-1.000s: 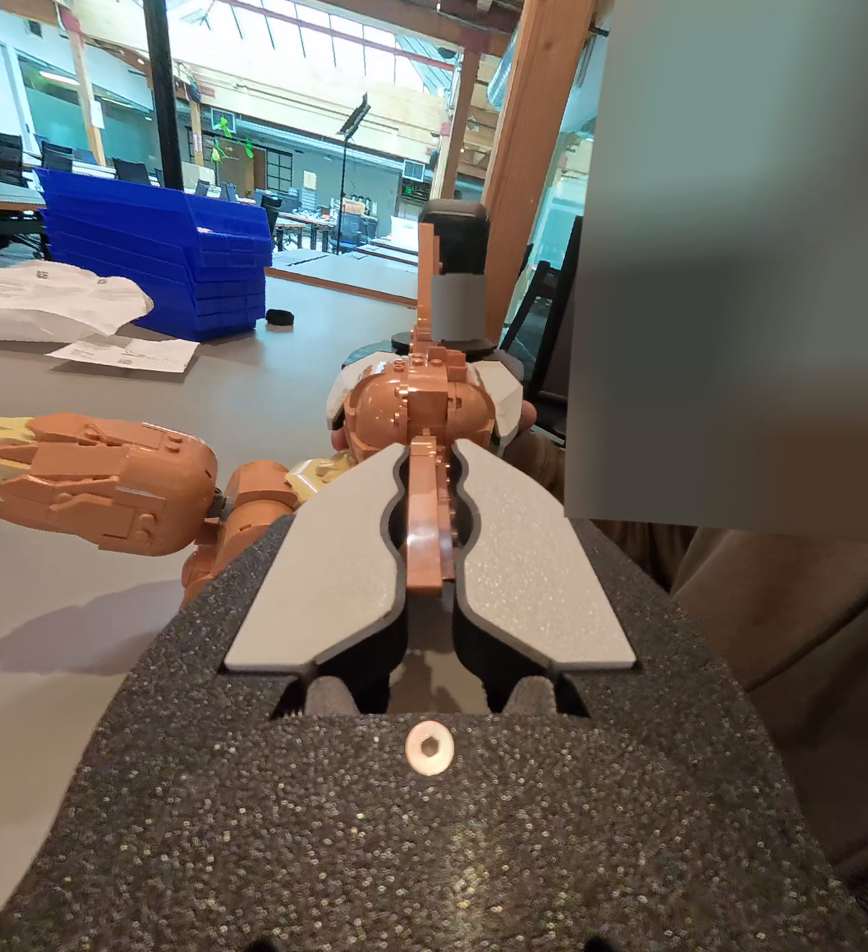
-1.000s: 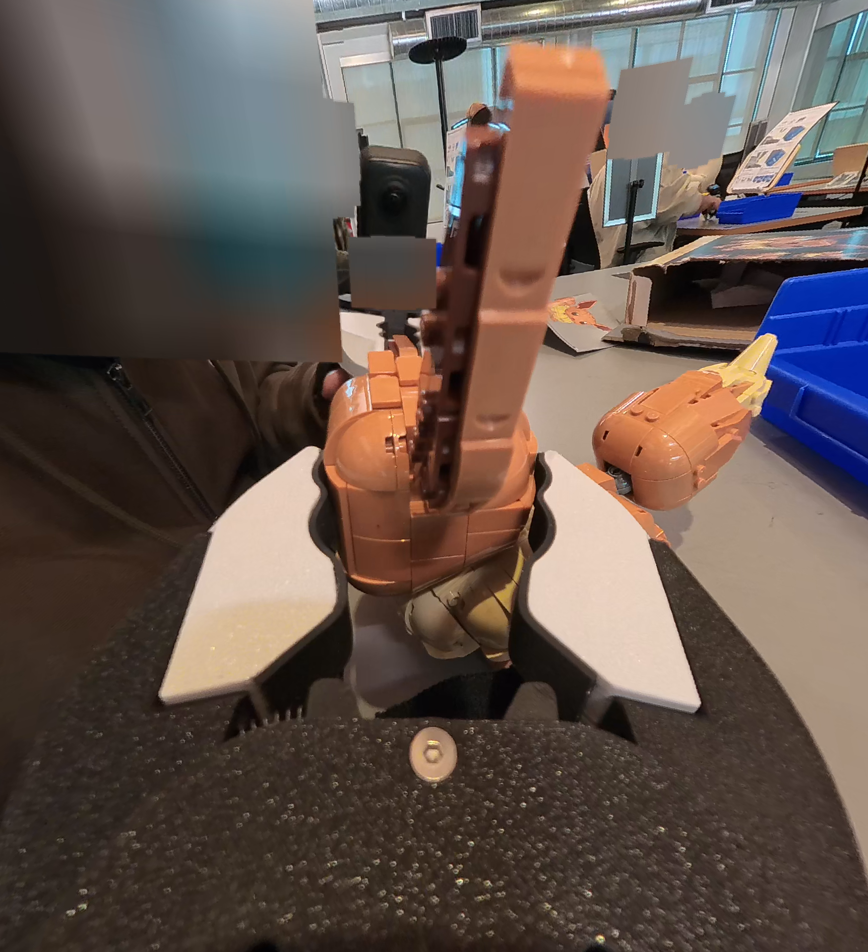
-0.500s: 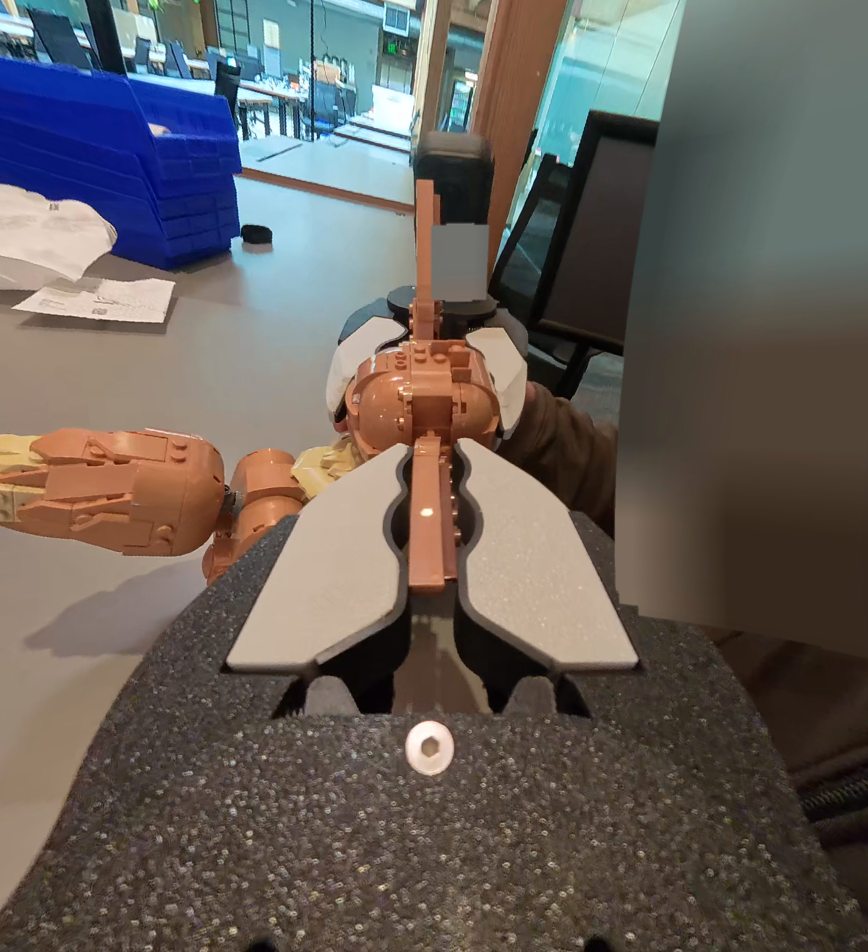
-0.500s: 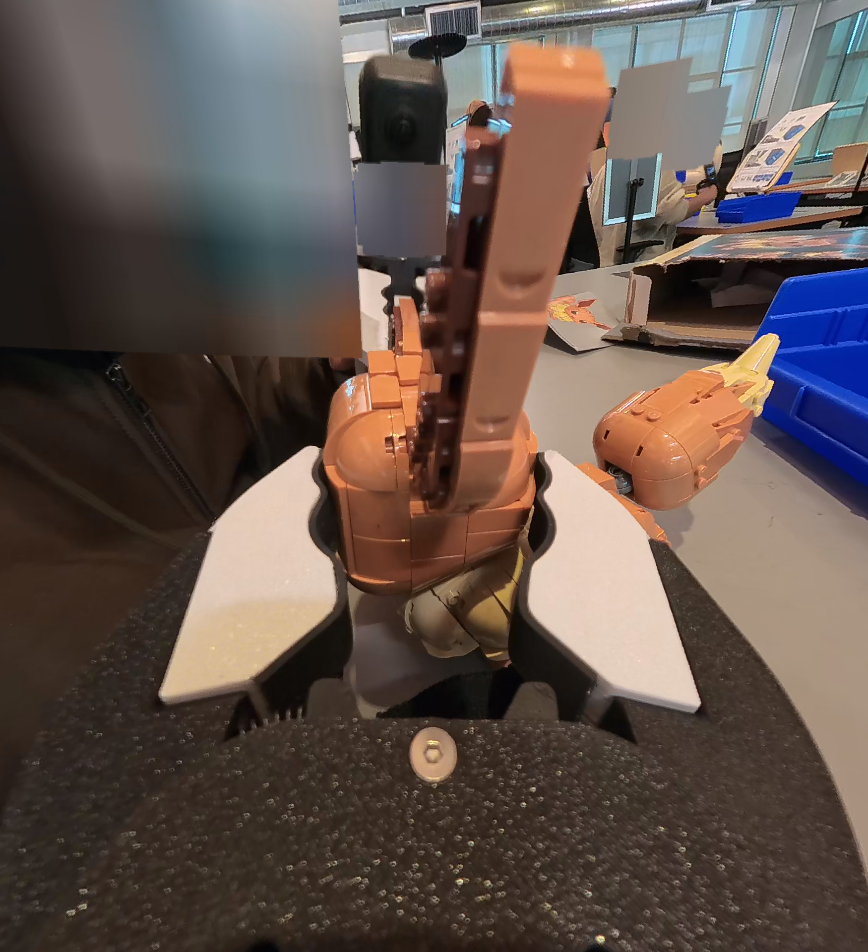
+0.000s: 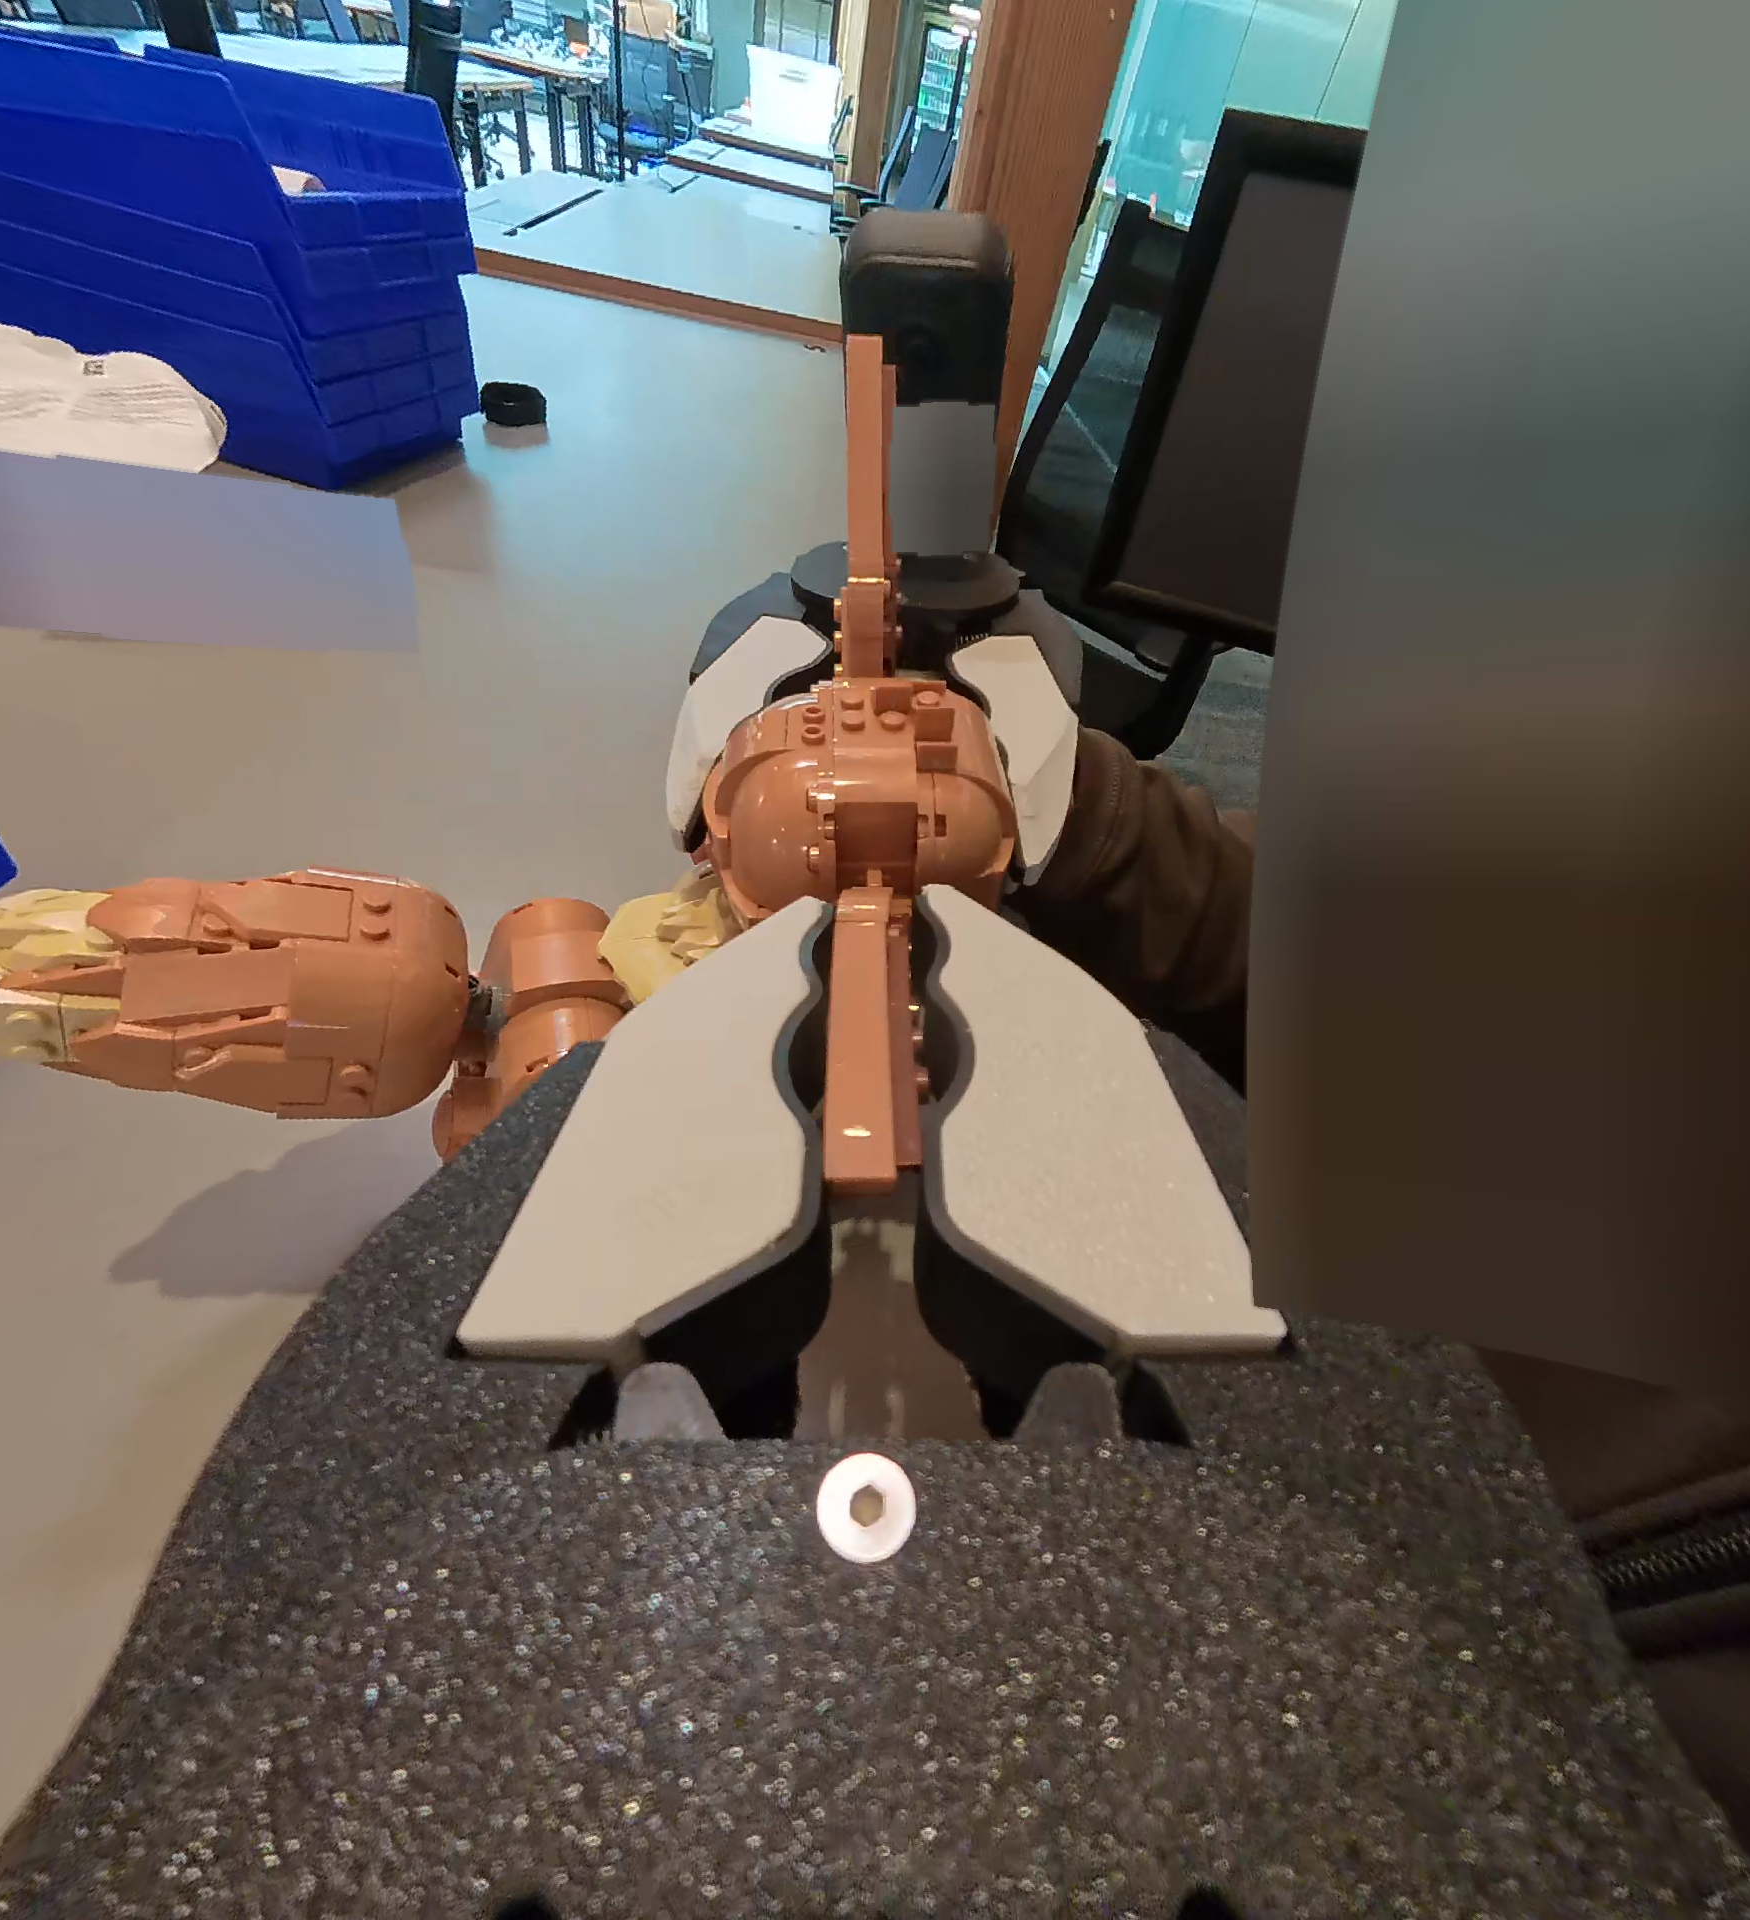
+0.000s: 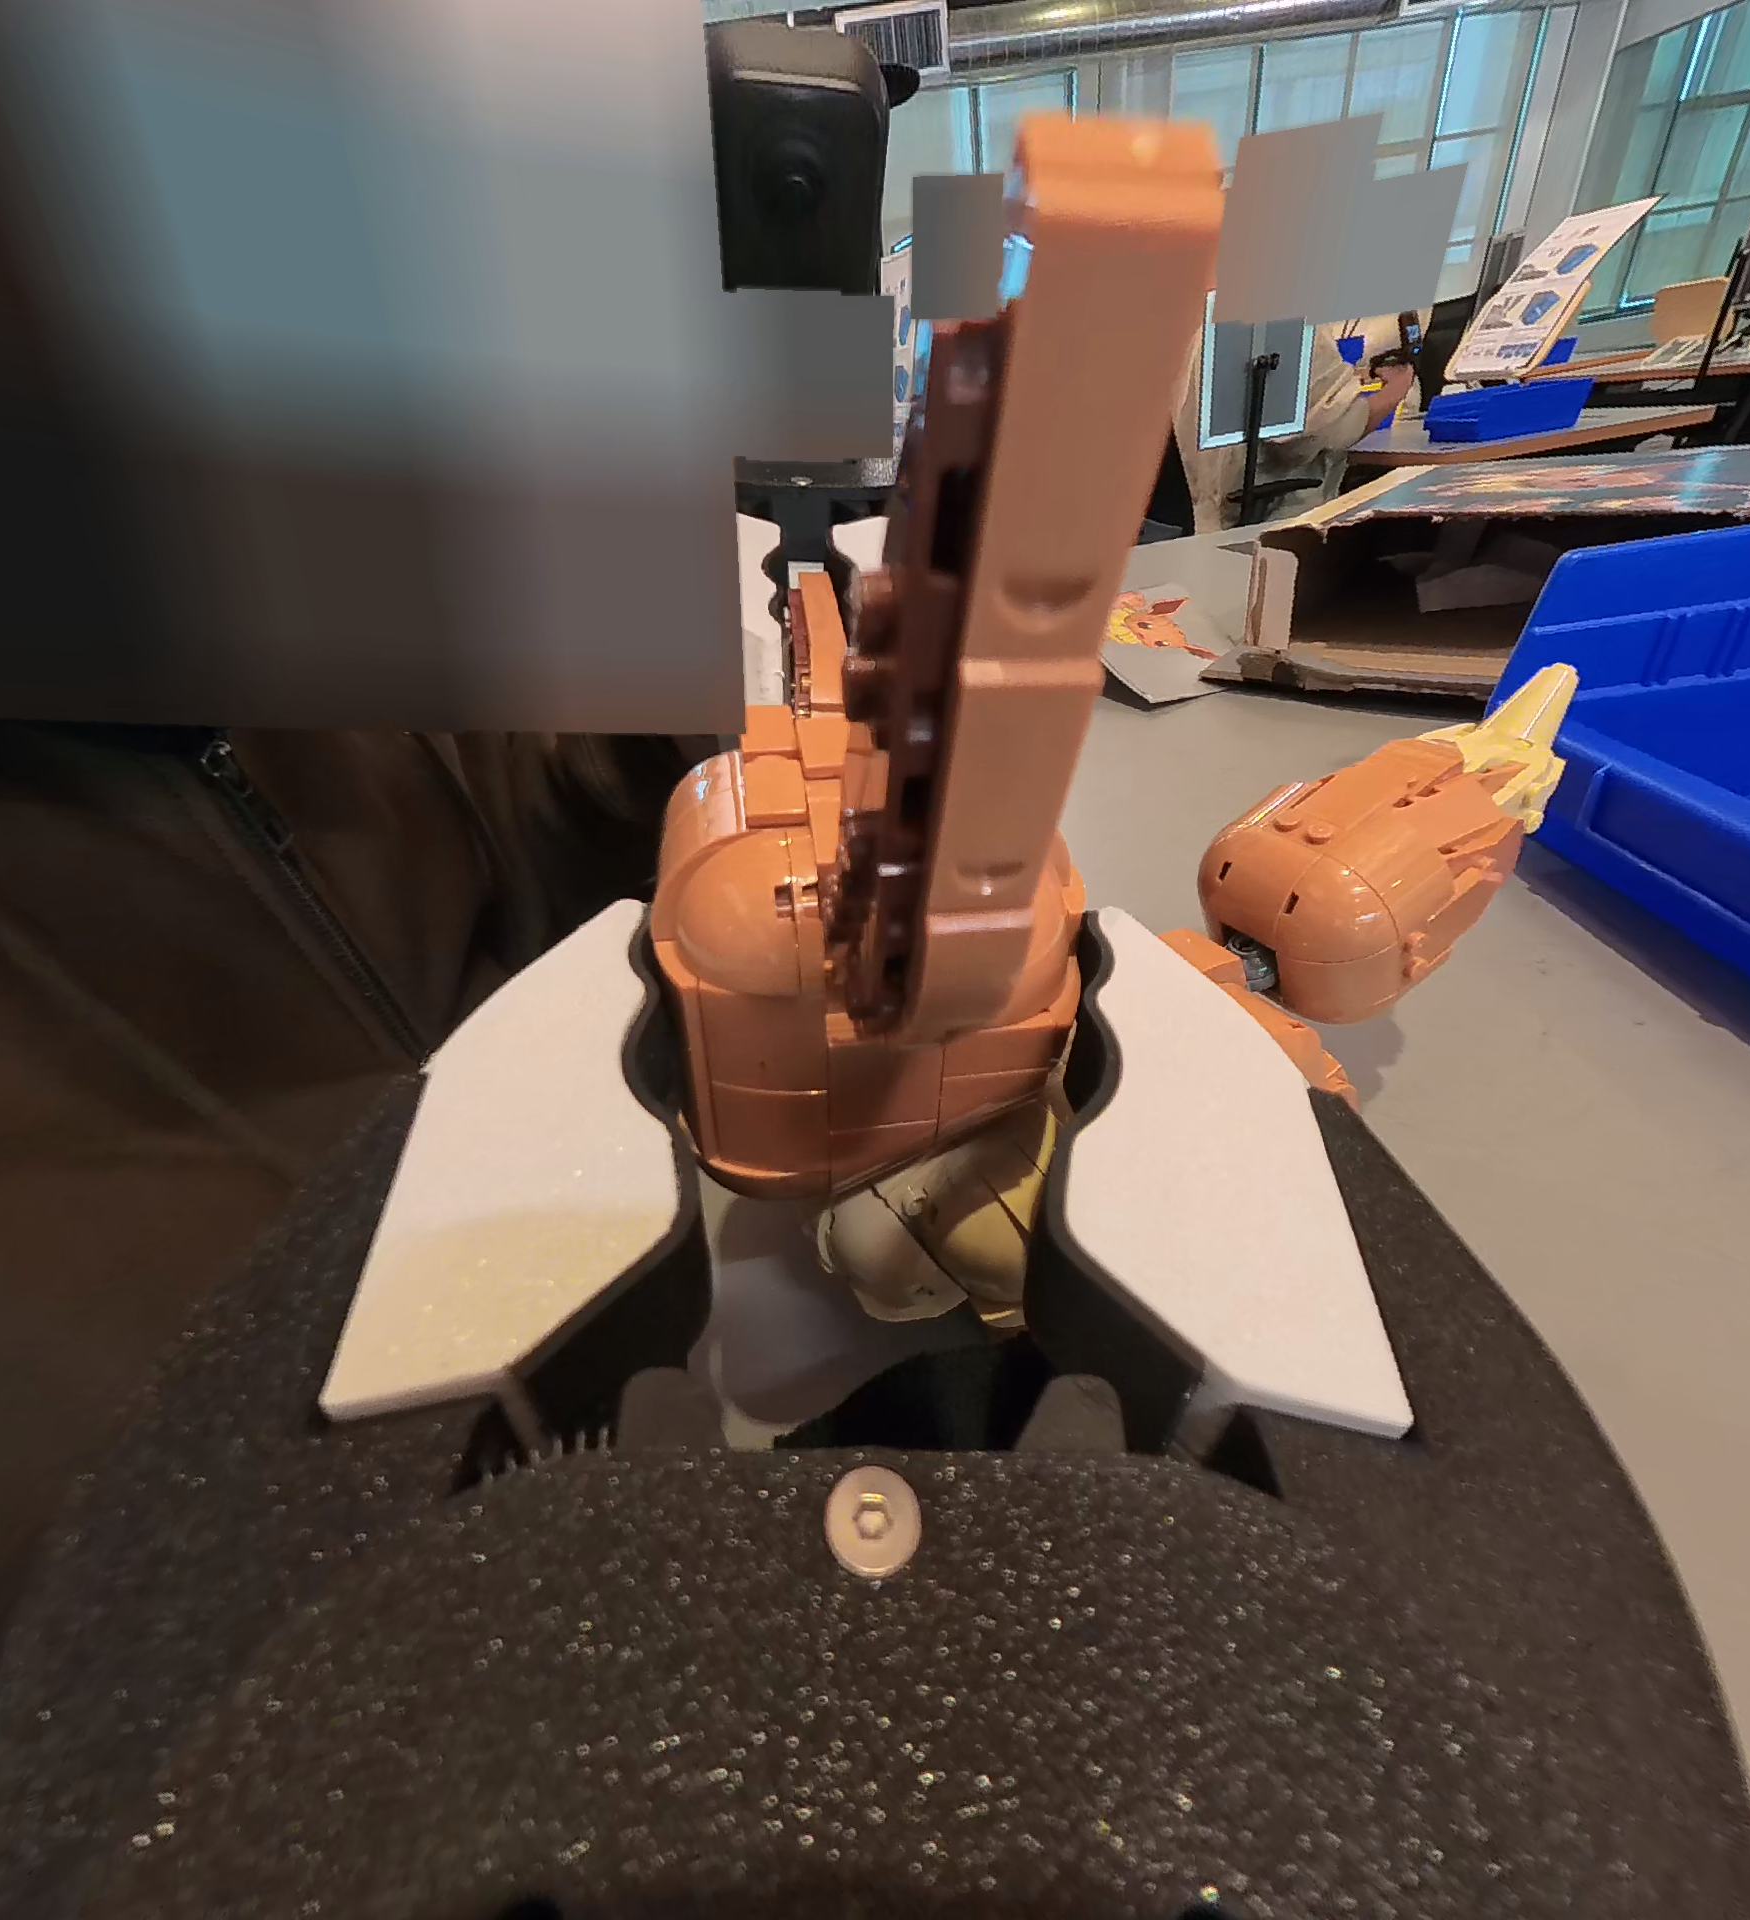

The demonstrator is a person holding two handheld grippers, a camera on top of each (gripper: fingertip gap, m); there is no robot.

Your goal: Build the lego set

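A brick-built orange-brown animal figure is held between both grippers above the grey table (image 5: 227, 779). My left gripper (image 5: 871, 909) is shut on one thin flat ear (image 5: 858, 1049) of the figure, with both pads pressed on its sides. My right gripper (image 6: 871, 935) is shut on the figure's rounded head (image 6: 798, 1049); its white fingers (image 5: 736, 707) also show around the head (image 5: 850, 800) in the left wrist view. The other ear (image 6: 1058, 520) stands upright. The figure's tail (image 5: 258, 1008) with a cream tip sticks out sideways and also shows in the right wrist view (image 6: 1359, 894).
Stacked blue bins (image 5: 227, 260) and white paper sheets (image 5: 50, 395) lie at the far left. A blue bin (image 6: 1702, 727) and an open cardboard box (image 6: 1473, 582) stand to the right. A person's brown jacket (image 6: 227, 1039) is close by. A black chair (image 5: 1193, 416) stands behind. The gap from one gripper's tips to the other's is roughly 4 cm.
The left gripper has tilted and risen relative to the right one, keeping the ear in its grasp. The right gripper and the head have stayed still.
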